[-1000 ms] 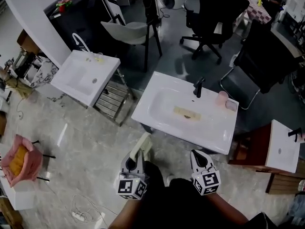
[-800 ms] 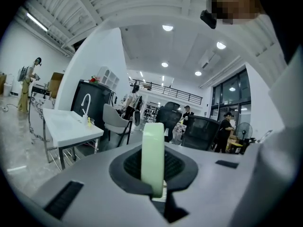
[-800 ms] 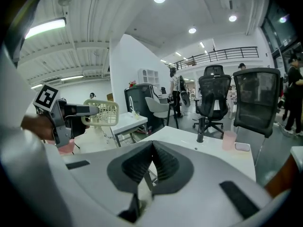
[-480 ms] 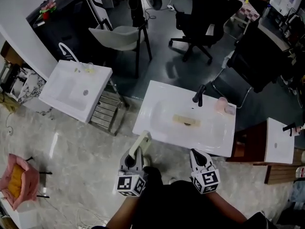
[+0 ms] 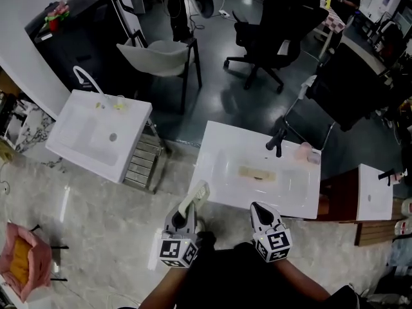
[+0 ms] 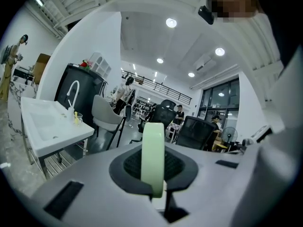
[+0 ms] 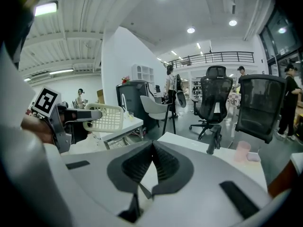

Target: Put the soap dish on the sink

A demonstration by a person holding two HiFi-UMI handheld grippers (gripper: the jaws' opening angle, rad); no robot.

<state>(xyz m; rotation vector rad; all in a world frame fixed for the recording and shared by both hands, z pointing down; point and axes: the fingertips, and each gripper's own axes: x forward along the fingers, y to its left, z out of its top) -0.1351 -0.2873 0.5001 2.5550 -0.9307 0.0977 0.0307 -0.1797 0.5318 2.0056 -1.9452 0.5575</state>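
Note:
My left gripper (image 5: pixel 187 215) is shut on a pale green slotted soap dish (image 5: pixel 196 198), which sticks up and forward from the jaws. The left gripper view shows the soap dish (image 6: pixel 152 155) edge-on between the pads. Just ahead stands the white sink (image 5: pixel 217 145), with a black faucet (image 5: pixel 277 140) and a pink cup (image 5: pixel 302 150) at its back and a beige strip in the basin. My right gripper (image 5: pixel 258 209) is shut and empty near the sink's front edge. In the right gripper view its jaws (image 7: pixel 152 148) meet, the sink (image 7: pixel 199 148) lies ahead, and the soap dish (image 7: pixel 105 117) shows at the left.
A second white sink (image 5: pixel 71 143) on a metal stand is at the left. A white chair (image 5: pixel 158 50) and black office chairs (image 5: pixel 273 21) stand beyond. A smaller basin (image 5: pixel 373 195) on a wooden stand is at the right. A pink bag (image 5: pixel 22 262) sits at the lower left.
Both grippers have moved forward toward the sink, which now lies closer in the head view. The soap dish stays held in the left gripper. The right gripper stays shut.

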